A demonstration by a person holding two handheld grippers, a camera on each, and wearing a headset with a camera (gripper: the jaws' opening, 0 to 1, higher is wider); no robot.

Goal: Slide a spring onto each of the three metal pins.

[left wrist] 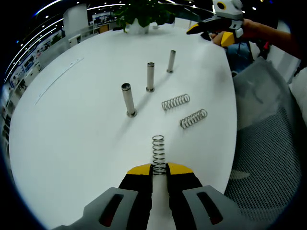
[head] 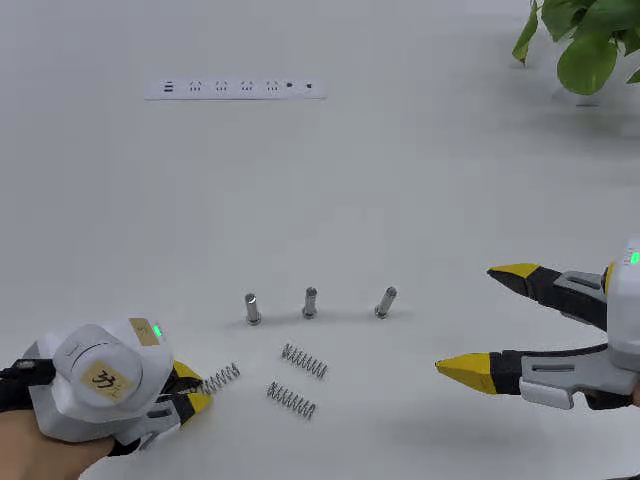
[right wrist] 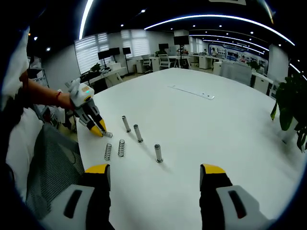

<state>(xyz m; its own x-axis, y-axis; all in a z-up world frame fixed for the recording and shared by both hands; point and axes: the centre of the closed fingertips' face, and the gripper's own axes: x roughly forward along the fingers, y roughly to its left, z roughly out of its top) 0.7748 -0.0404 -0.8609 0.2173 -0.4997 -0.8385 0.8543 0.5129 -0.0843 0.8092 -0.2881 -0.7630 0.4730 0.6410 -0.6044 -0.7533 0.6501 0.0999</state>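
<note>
The yellow-tipped left gripper (left wrist: 159, 168) is pinched narrow on the near end of a thin steel coil spring (left wrist: 158, 151). The spring points to 12 o'clock in the left gripper view, low over the white counter (head: 400, 180). A second spring (head: 304, 361) and a third spring (head: 291, 399) lie loose at 6 o'clock of the three upright silver metal pins (head: 310, 302). The right gripper (head: 465, 320) hangs wide open at 3 o'clock, holding nothing. The spring is probably light, squashy and quick to flick away. An end grip looks best, since it leaves the far mouth free for threading.
</note>
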